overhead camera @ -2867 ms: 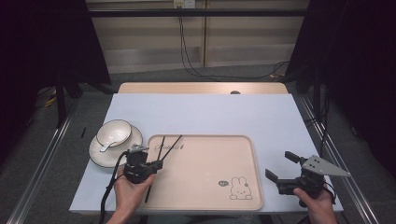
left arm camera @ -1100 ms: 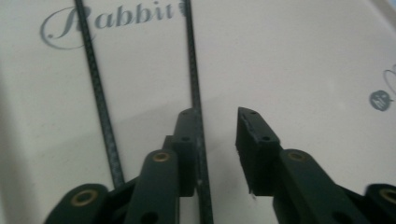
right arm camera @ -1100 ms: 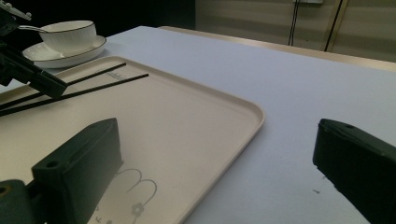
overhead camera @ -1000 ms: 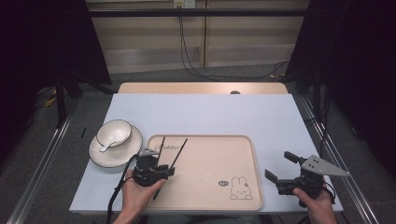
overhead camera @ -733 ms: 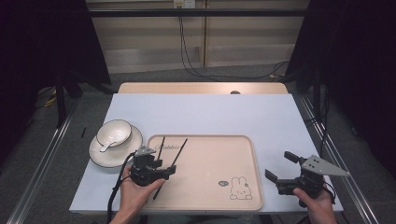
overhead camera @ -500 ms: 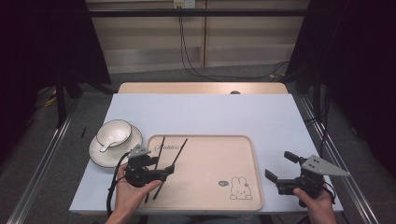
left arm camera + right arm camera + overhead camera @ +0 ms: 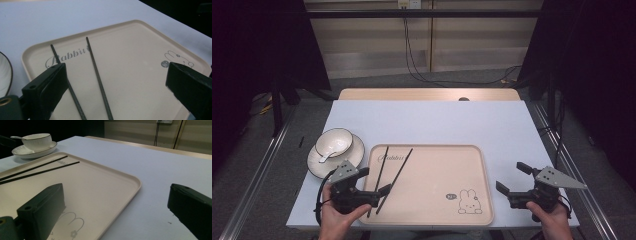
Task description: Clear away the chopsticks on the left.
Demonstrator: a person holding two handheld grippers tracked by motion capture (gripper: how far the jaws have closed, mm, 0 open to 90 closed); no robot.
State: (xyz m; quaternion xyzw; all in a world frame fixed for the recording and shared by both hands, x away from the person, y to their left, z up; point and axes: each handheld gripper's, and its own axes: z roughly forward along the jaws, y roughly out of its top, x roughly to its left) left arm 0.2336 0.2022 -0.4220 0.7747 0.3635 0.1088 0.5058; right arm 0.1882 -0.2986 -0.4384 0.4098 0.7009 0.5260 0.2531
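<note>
Two black chopsticks lie loose on the left part of a beige tray (image 7: 472, 150), one (image 7: 383, 162) beside the other (image 7: 401, 170), spreading apart toward the far ends. My left gripper (image 7: 373, 181) stands open over the tray's near-left corner, with the chopsticks' near ends by its jaws. In the left gripper view both chopsticks (image 7: 97, 75) run between the wide-apart jaws of the left gripper (image 7: 116, 72), untouched. My right gripper (image 7: 513, 177) is open on the table, right of the tray. The right gripper (image 7: 116, 192) looks across the tray's corner (image 7: 135, 181) toward the chopsticks (image 7: 42, 167).
A white bowl (image 7: 334, 141) with a spoon in it stands on a saucer (image 7: 319, 167) left of the tray, also in the right gripper view as a bowl (image 7: 37, 141). The white table (image 7: 437, 120) stretches beyond. A rabbit print (image 7: 469, 202) marks the tray's near right.
My left gripper has drawn back left and toward the near edge, and the chopsticks now lie longer and free on the tray. The right gripper has not moved.
</note>
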